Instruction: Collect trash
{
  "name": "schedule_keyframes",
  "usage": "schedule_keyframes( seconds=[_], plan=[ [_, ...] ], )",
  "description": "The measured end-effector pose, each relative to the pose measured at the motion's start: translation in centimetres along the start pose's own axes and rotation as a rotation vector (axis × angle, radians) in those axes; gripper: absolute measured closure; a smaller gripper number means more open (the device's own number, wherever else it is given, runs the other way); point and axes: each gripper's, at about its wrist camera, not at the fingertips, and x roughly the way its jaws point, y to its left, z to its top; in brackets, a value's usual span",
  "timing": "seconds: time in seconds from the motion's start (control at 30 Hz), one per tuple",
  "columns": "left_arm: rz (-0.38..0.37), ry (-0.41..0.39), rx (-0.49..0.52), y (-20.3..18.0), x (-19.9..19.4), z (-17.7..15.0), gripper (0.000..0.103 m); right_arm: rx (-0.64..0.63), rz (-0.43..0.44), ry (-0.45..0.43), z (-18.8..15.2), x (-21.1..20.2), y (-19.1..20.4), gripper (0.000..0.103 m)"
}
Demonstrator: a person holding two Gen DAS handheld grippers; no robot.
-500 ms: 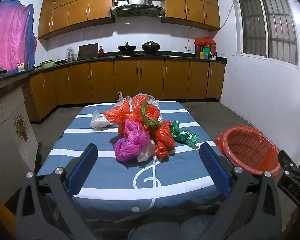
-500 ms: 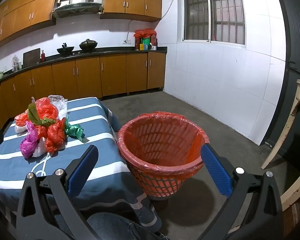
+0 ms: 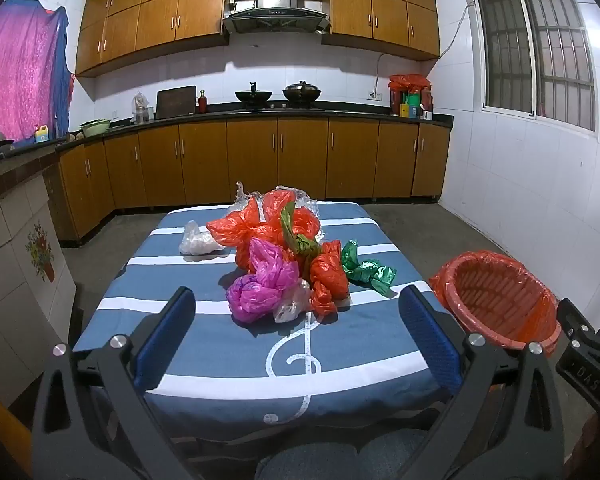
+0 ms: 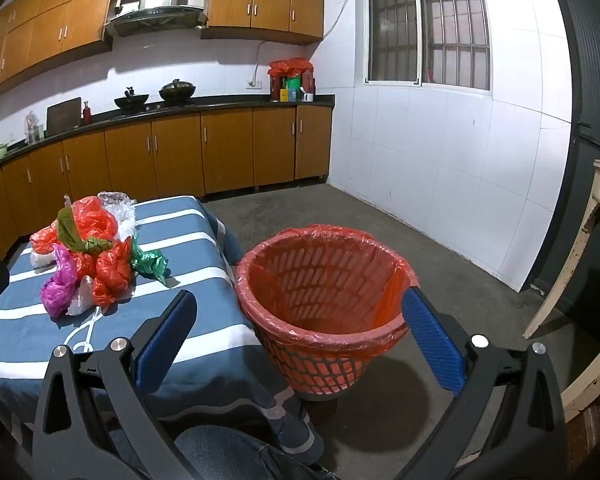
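**Nothing collected yet: both tools wide and empty, trash still heaped on the bench**

From the left wrist view, a kitchen of brown cupboards and white tiles runs along the far wall, and in front of it stands a bench (image 3: 204, 344) under a blue cloth with white stripes. The pile of crumpled plastic bags (image 3: 288, 256) sits at the middle of the cloth: orange, pink, green and clear ones bunched together, with one clear bag (image 3: 198, 242) lying a little apart to the left. All of it is untouched, so the whole job is left. The left tool (image 3: 298, 330) hangs over the near edge of the bench, tipped slightly downward toward the pile, its blue pads spread wide with nothing between them. The pink bag (image 3: 260, 284) is the nearest piece.

From the right wrist view, the floor is bare grey concrete, with a barred window on the right wall. The orange basket (image 4: 328, 344), lined with an orange bag, stands on the floor just beside the bench's right edge, and looks empty inside. The right tool (image 4: 300, 324) points down toward it, pads wide, gripping nothing.
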Motion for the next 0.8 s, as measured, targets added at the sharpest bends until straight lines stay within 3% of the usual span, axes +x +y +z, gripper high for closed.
schedule_keyframes(
  seconds=[0.8],
  plan=[
    [0.000, 0.003, -0.001, 0.01, 0.01, 0.00, 0.004, 0.001, 0.000, -0.003, 0.20, -0.23, 0.04, 0.002]
  ],
)
